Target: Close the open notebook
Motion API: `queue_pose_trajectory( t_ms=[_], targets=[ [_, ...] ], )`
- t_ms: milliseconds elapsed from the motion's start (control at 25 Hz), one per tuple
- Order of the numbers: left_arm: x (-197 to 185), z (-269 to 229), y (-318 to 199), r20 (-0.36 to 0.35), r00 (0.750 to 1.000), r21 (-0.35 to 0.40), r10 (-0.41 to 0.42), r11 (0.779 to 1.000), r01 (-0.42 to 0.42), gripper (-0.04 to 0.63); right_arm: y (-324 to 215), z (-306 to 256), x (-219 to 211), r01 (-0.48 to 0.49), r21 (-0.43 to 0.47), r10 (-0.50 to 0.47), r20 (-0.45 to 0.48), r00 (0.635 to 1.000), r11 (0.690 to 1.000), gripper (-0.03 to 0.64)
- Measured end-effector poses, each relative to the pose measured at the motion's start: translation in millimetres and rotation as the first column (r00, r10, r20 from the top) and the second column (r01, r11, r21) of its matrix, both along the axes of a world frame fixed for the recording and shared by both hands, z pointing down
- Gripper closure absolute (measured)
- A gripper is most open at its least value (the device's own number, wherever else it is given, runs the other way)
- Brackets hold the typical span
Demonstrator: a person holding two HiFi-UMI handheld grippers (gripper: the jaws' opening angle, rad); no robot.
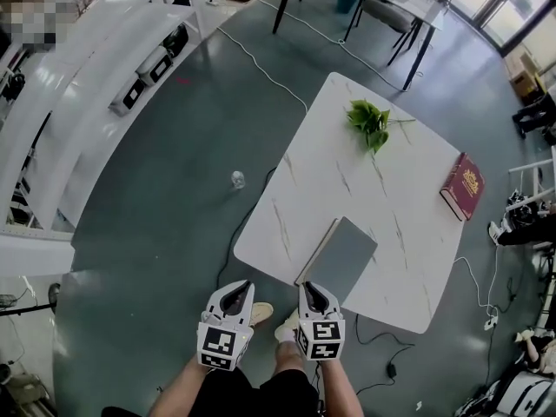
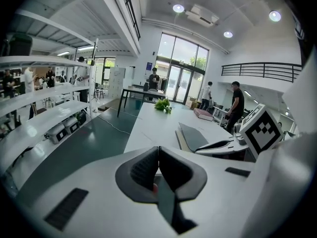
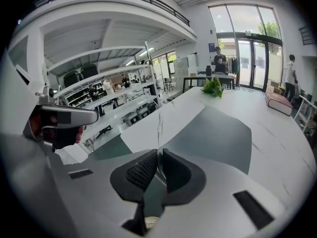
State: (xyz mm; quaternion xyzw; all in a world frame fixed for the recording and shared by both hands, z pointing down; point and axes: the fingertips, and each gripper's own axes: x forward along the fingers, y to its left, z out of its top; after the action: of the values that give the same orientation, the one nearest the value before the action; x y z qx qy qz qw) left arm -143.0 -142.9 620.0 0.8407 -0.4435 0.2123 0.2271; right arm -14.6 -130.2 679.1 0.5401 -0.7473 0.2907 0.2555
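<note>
Nearest to me are my two tools, both low in front of my body and short of the table edge. My left hand-held gripper [image 1: 236, 288] has its jaws pressed together with nothing between them. My right hand-held gripper [image 1: 314, 287] shows only a very narrow slit between the pads, and it also holds nothing.

Just beyond the right one, the notebook [image 1: 343, 257] lies on the table [image 1: 287, 224], near the edge closest to me and turned a little oblique. Its grey cover faces up and a pale strip shows along its left long side. I cannot tell if this strip is the spine or the page edges. To me the notebook looks closed already, so I judge that the remaining work is only a check.

To do this well, I would look whether the cover lies flat over its whole length. If one corner stands up, I would press it with the closed tips, gently and straight down, on the side far from the spine. I would not push sideways, because the notebook lies close to the edge and may slide off.

Further away on the table are a green plant [image 1: 369, 122] and a red book [image 1: 463, 186], both well apart from the notebook.
</note>
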Motion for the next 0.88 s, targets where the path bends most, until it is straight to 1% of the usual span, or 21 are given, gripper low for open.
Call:
queue_pose_trajectory(
  t_ms=[400,880],
  targets=[
    [-5,13,-9,-0.008,1.000,-0.012,-0.026,1.000,0.026,0.571,-3,25,-5,0.012,-0.044,-0.012,0.002,1.000,0.999,0.566],
    [-4,20,-6,-0.010,0.999,-0.025,-0.037,0.999,0.037,0.571,-4,30,-9,0.041,-0.038,-0.042,-0.026,0.999,0.998,0.558]
  ],
)
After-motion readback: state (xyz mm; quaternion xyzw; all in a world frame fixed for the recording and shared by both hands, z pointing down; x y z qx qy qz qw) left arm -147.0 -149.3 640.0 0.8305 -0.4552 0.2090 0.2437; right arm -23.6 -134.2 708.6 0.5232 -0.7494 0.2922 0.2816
